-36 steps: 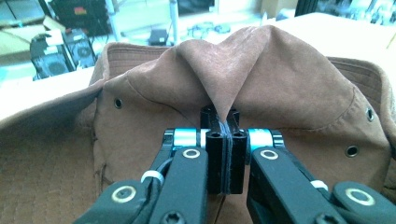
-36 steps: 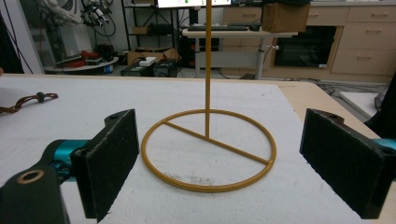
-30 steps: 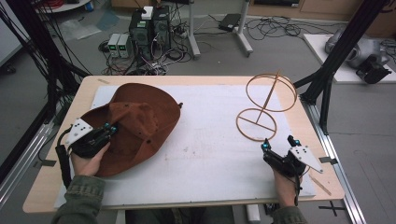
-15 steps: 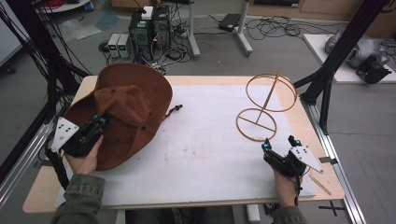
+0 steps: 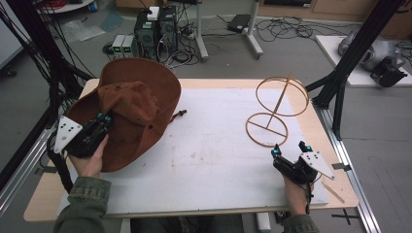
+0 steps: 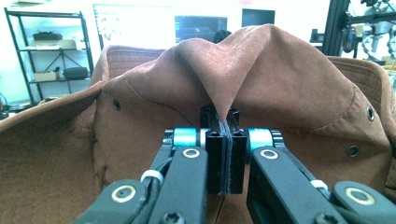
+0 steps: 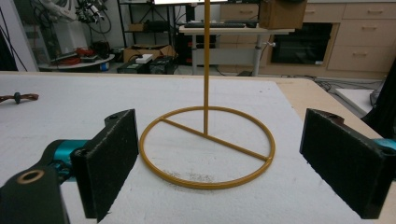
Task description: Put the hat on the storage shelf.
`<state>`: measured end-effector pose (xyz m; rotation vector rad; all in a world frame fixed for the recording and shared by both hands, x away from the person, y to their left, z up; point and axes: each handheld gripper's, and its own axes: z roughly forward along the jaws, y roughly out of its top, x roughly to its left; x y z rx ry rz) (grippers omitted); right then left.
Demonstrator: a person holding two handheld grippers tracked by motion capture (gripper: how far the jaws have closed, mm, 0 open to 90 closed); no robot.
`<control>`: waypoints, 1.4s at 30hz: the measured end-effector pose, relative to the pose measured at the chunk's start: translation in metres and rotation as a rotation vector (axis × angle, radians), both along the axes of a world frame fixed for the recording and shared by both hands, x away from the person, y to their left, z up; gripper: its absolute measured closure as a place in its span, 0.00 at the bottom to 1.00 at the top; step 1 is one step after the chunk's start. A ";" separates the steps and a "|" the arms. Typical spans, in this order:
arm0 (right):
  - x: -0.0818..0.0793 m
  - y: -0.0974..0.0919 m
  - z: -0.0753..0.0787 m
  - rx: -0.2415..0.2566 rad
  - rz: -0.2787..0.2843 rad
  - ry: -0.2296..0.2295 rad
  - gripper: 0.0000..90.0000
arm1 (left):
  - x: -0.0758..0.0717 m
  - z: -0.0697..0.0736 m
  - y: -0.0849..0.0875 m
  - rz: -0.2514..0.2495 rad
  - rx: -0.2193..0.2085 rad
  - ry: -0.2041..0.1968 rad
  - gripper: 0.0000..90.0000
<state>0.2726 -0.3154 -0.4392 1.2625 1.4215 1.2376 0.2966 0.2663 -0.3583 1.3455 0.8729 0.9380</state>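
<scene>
White padding covers the wooden surface (image 5: 204, 160), and beyond its far edge the floor is strewn with cables and computer boxes. At the surface's left end the left hand-held gripper (image 5: 103, 119) is clenched on a pinch of the soft brown suede wide-brimmed hat (image 5: 141, 104): the left gripper view shows a fold of the hat's crown (image 6: 224, 79) rising straight out of the closed jaws. In the high view the hat is tilted up, its far brim raised clear while the near brim looks to rest on the padding by the person's left hand. Near the right end stands the thin yellow wire hat stand (image 5: 274, 109), a flat base ring (image 7: 208, 147) with a crossbar, a slim upright post and a hoop at the top. The right hand-held gripper (image 5: 289, 149) rests on the surface just in front of that base, its jaws spread wide and empty, with the ring framed between them in the right gripper view. By my reading, the step in hand is lifting the hat off the surface, probably to carry it to the stand. The next move calls for raising it until the brim hangs free, carrying it rightward, and lowering the crown's hollow over the top hoop; the light stand may tip, so the right hand-held gripper could steady its base.
</scene>
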 end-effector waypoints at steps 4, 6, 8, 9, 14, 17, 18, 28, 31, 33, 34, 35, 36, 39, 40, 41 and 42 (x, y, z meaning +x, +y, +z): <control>0.000 0.000 0.000 0.002 -0.005 0.001 0.12 | 0.006 0.006 -0.006 -0.010 -0.001 -0.007 0.99; 0.001 -0.001 0.000 0.003 -0.008 -0.001 0.12 | 0.009 0.009 -0.010 -0.020 0.004 -0.012 0.99; 0.001 -0.001 0.000 0.011 -0.011 0.002 0.12 | 0.012 0.013 -0.014 -0.030 0.006 -0.017 0.99; 0.001 -0.001 0.000 0.013 -0.011 0.000 0.12 | 0.013 0.015 -0.016 -0.034 0.011 -0.018 0.99; 0.001 -0.001 0.000 0.007 -0.007 -0.002 0.12 | 0.021 0.022 -0.027 -0.062 0.003 -0.031 0.99; 0.001 0.000 0.000 0.015 -0.004 -0.002 0.12 | 0.026 0.028 -0.036 -0.084 0.004 -0.044 0.99; 0.001 0.000 0.000 0.015 -0.004 -0.002 0.12 | 0.028 0.029 -0.040 -0.090 0.003 -0.048 0.99; 0.004 0.001 -0.002 0.029 -0.034 0.014 0.13 | 0.050 0.046 -0.078 -0.167 0.000 -0.078 0.99; 0.005 0.001 -0.002 0.028 -0.028 0.014 0.13 | 0.054 0.050 -0.086 -0.186 0.003 -0.083 0.99; 0.006 0.001 -0.002 0.033 -0.028 0.016 0.13 | 0.058 0.053 -0.092 -0.197 0.003 -0.087 0.99; 0.006 0.001 -0.002 0.033 -0.028 0.016 0.13 | 0.059 0.055 -0.095 -0.204 0.004 -0.089 0.99; 0.006 0.001 -0.002 0.033 -0.028 0.023 0.13 | 0.060 0.057 -0.097 -0.211 0.007 -0.092 0.99; 0.006 0.001 -0.002 0.033 -0.028 0.023 0.13 | 0.062 0.059 -0.100 -0.216 0.008 -0.094 0.99; 0.006 0.001 -0.002 0.033 -0.023 0.023 0.13 | 0.065 0.066 -0.110 -0.235 0.008 -0.108 0.99; 0.006 0.001 -0.002 0.033 -0.023 0.023 0.13 | 0.067 0.068 -0.113 -0.244 0.010 -0.112 0.99; 0.006 0.002 -0.002 0.032 -0.022 0.021 0.13 | 0.070 0.072 -0.122 -0.259 0.009 -0.116 0.99; 0.006 0.002 -0.002 0.032 -0.022 0.021 0.13 | 0.070 0.072 -0.122 -0.259 0.009 -0.116 0.99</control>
